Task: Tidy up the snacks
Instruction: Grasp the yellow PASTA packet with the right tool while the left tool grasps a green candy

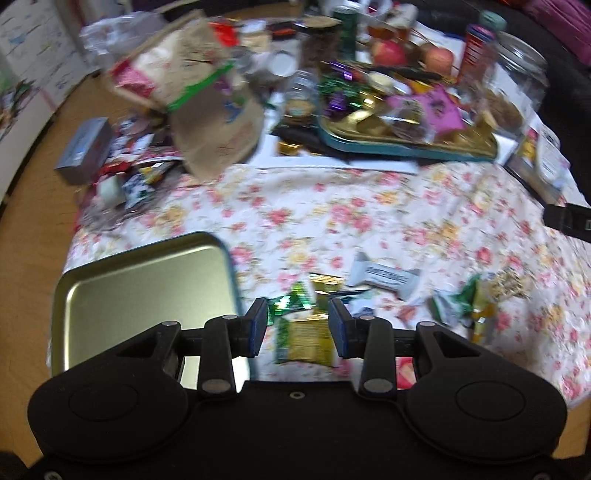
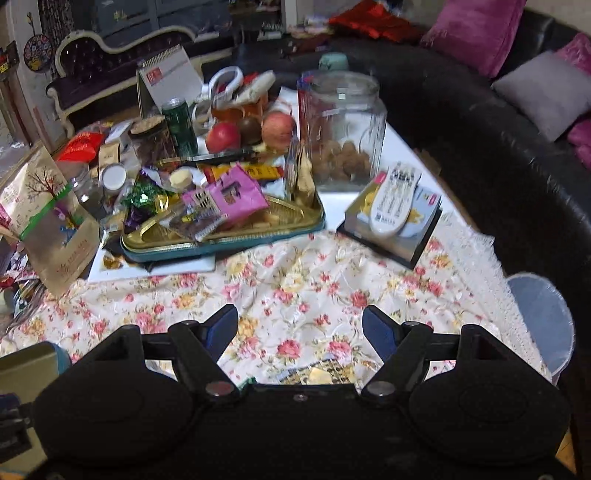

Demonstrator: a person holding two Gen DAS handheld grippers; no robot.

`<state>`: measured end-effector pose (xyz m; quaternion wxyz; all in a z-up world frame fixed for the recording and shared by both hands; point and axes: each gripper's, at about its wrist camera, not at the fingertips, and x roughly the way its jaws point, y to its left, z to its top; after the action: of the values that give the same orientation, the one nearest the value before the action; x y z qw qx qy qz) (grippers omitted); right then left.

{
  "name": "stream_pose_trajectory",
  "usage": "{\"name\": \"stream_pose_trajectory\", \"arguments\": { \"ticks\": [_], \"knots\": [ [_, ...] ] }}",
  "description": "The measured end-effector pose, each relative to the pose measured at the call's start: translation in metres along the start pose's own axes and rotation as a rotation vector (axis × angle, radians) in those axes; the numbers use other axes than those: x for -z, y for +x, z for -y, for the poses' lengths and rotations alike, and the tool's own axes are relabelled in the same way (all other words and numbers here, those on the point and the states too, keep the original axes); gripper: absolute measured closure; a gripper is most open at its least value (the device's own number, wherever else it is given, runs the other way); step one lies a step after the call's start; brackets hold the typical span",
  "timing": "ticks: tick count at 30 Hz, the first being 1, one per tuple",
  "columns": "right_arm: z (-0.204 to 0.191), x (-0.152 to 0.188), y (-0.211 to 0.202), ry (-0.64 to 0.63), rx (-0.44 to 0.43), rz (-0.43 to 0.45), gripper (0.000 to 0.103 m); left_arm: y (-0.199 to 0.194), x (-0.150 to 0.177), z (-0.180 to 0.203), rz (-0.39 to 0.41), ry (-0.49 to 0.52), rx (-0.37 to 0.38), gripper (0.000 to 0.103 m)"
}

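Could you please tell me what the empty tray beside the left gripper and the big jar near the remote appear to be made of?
Empty tray: likely metal, with a dull gold sheen and rolled rim. Big jar: clear, probably glass, though possibly plastic; its contents show through the walls.

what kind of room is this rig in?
Most likely a home living room: a black sofa with cushions curves round a low table under a floral cloth, cluttered with a remote, apples and a snack tray.

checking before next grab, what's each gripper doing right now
left gripper: open, fingers either side of a green-and-gold snack packet, not clamped.
right gripper: open, empty.
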<state>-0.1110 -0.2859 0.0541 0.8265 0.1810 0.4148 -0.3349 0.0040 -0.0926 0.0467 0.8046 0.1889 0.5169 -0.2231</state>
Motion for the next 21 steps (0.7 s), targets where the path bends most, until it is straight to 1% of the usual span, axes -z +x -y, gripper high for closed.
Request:
{"name": "stream_pose_trajectory", "arguments": {
  "ticks": [1,4,7,8,9,10,12,15,17,21],
  "knots": [
    [0.003,-0.002,0.004,-0.008,-0.001,-0.024,0.025,0.002,-0.003,0.004,-0.011,0.006,0.012,0.056],
    [0.012,-0.001,0.02,-0.039,0.008,-0.104,0.032,0.011,-0.011,0.013,-0.047,0.006,0.057,0.056],
    [0.019,0.009,0.038,-0.054,-0.002,-0.216,0.035,0.018,-0.015,0.022,-0.067,0.013,0.086,0.056],
    [0.022,0.013,0.043,-0.031,-0.017,-0.251,0.038,0.021,-0.015,0.024,-0.074,0.014,0.086,0.056],
    [0.025,0.018,0.049,-0.008,-0.037,-0.288,0.044,0.023,-0.016,0.026,-0.083,0.011,0.086,0.056],
    [0.027,0.022,0.053,0.013,-0.06,-0.321,0.046,0.026,-0.016,0.027,-0.097,0.008,0.088,0.056],
    [0.025,0.028,0.06,0.038,-0.103,-0.376,0.046,0.032,-0.016,0.028,-0.127,0.001,0.103,0.056],
    [0.016,0.036,0.064,0.02,-0.128,-0.407,0.046,0.043,-0.015,0.028,-0.179,-0.02,0.114,0.057],
    [0.01,0.04,0.068,0.001,-0.116,-0.41,0.046,0.049,-0.013,0.028,-0.206,-0.025,0.124,0.057],
    [0.01,0.042,0.082,0.039,-0.122,-0.444,0.045,0.056,-0.01,0.028,-0.245,-0.038,0.161,0.057]
  ]
}}
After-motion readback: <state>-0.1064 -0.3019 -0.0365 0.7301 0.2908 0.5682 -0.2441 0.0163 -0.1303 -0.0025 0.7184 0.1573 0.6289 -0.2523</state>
